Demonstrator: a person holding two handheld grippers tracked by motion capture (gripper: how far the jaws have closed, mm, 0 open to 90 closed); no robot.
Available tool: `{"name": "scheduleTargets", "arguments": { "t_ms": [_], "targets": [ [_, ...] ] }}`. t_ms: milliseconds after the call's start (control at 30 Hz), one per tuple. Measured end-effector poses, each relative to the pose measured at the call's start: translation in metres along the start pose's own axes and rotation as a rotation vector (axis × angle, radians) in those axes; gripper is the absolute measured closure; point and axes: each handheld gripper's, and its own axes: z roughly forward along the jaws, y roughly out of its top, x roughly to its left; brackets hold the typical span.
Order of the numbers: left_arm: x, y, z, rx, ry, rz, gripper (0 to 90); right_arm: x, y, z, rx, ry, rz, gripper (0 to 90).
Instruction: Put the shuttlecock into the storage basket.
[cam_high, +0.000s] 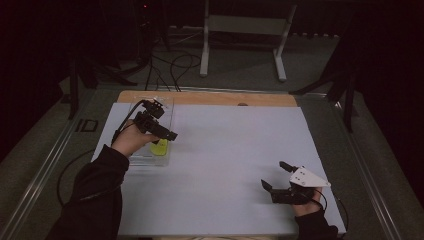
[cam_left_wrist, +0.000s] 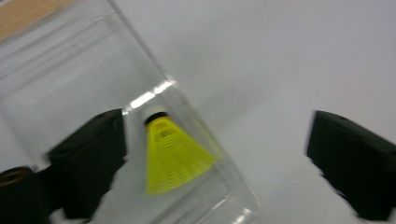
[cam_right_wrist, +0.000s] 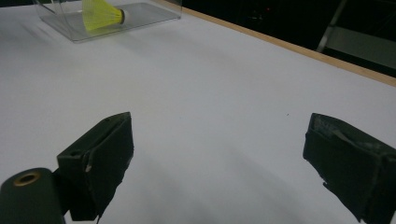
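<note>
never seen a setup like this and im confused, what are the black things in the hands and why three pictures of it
A person holds a black two-jaw gripper in each hand. The high view looks down on the white table; the other two pictures come from cameras riding on each gripper, looking along its own jaws. The left gripper hovers open over a clear plastic box with a yellow shuttlecock lying inside. The right gripper is open above bare table. Neither holds anything.
</note>
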Motion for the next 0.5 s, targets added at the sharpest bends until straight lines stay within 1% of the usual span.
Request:
{"name": "scheduleTargets", "arguments": {
  "t_ms": [67, 233, 367, 500],
  "targets": [
    [-0.0009, -0.0003, -0.0011, 0.001, 0.011, 0.017, 0.9, 0.0000, -0.0001, 0.0000, 0.002, 0.000, 0.003, 8.6],
    [-0.0021, -0.0017, -0.0033, -0.002, -0.011, 0.042, 0.0, 0.0002, 0.0000, 0.0002, 0.003, 0.001, 0.003, 8.6],
    [-0.0024, -0.0028, -0.0049, -0.008, -0.005, 0.052, 0.0, 0.0001, 0.0000, 0.0001, 0.000, 0.000, 0.001, 8.6],
    [-0.0040, -0.0030, -0.0059, -0.014, -0.017, 0.075, 0.0, 0.0003, 0.0000, 0.0002, 0.004, 0.001, 0.002, 8.6]
  ]
}}
